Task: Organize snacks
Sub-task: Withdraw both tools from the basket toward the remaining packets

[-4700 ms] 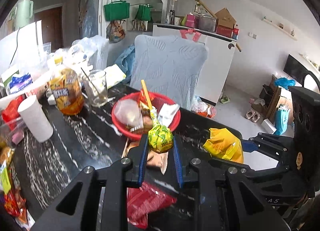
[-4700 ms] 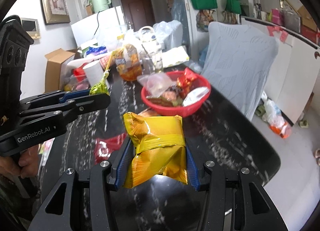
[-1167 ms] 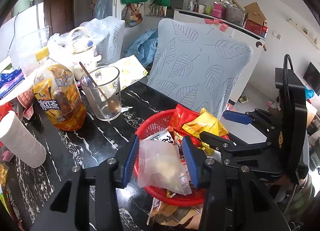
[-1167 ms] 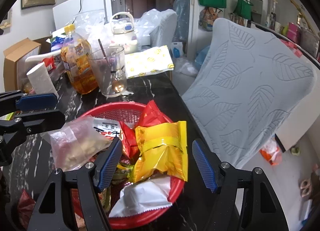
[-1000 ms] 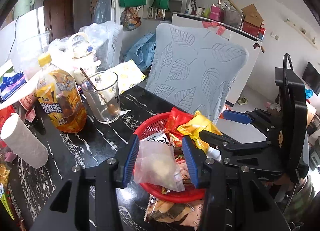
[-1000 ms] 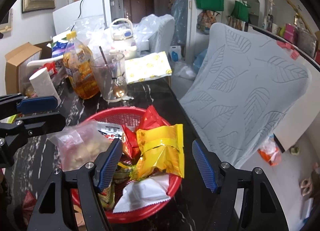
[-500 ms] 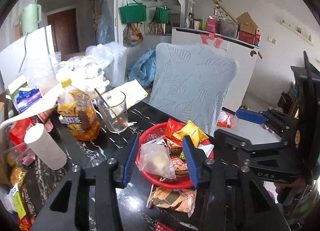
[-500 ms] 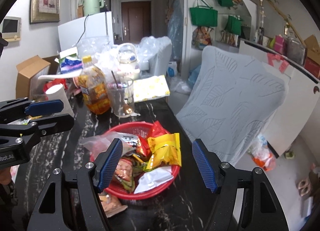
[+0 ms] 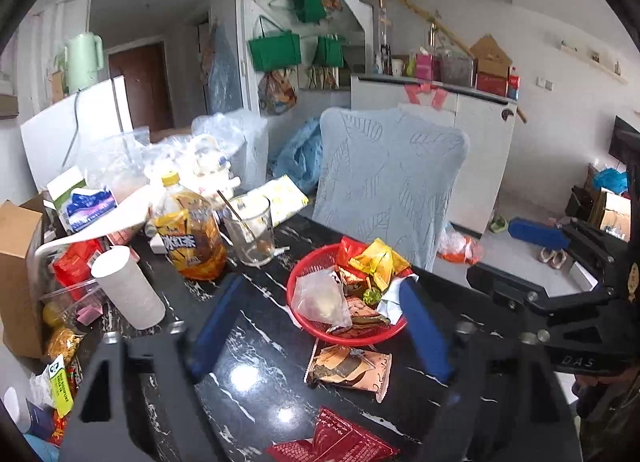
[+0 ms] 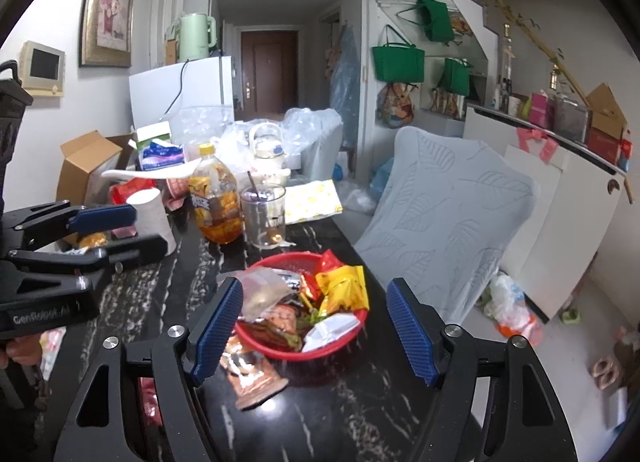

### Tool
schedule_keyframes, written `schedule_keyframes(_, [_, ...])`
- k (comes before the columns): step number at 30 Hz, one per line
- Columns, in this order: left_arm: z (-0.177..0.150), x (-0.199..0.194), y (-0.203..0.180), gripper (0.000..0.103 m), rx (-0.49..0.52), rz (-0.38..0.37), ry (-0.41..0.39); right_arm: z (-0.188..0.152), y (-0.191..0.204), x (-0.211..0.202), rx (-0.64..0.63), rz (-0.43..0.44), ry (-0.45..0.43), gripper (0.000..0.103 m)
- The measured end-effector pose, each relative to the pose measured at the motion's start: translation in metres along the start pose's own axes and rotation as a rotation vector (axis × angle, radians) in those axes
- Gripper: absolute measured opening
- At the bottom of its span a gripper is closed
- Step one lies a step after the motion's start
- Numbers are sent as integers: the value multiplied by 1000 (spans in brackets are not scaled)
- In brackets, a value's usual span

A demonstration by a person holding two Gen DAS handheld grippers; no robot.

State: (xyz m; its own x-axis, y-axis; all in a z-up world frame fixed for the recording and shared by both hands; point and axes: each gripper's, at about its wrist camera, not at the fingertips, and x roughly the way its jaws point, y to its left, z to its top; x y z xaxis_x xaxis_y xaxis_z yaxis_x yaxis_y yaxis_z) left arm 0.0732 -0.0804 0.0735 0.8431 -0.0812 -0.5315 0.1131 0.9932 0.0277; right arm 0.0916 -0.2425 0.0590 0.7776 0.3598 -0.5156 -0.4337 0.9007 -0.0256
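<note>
Black table (image 9: 248,374) — basket (image 9: 304,274) beyond spread fingers (image 9: 424,336).

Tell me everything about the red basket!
The red basket is round, shallow and looks like plastic mesh. It sits upright on the dark marbled table, near the edge by the chair. Snacks are heaped inside: a yellow packet, a clear bag leaning over its rim, a white wrapper and others. A brown packet lies on the table right against its near side. No gripper touches it.
</note>
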Motion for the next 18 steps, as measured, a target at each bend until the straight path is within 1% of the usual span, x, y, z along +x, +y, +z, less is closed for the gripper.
schedule_keyframes(2, [-4,-7,-2,81,6,2,-9,-4,3,-8,8,-1,-2,78])
schedule_keyframes(5, [-13,-15,-3,81,9,-15,-9,-10,6,-17,17,-6,-2,78])
schedule_keyframes(8, [-20,-20,-4,81,6,-29,-5,-16,12,-26,22,-9,-5,83])
schedule_keyframes(12, [-33,-31,-4,81,7,-91,-2,-26,20,-37,25,-14,-10,85])
schedule_keyframes(15, [-43,-39,-5,81,-8,-116,6,-33,24,-43,33,-4,-5,89])
schedule_keyframes(18, [-53,-43,-7,81,-8,-123,20,-43,30,-47,37,4,7,89])
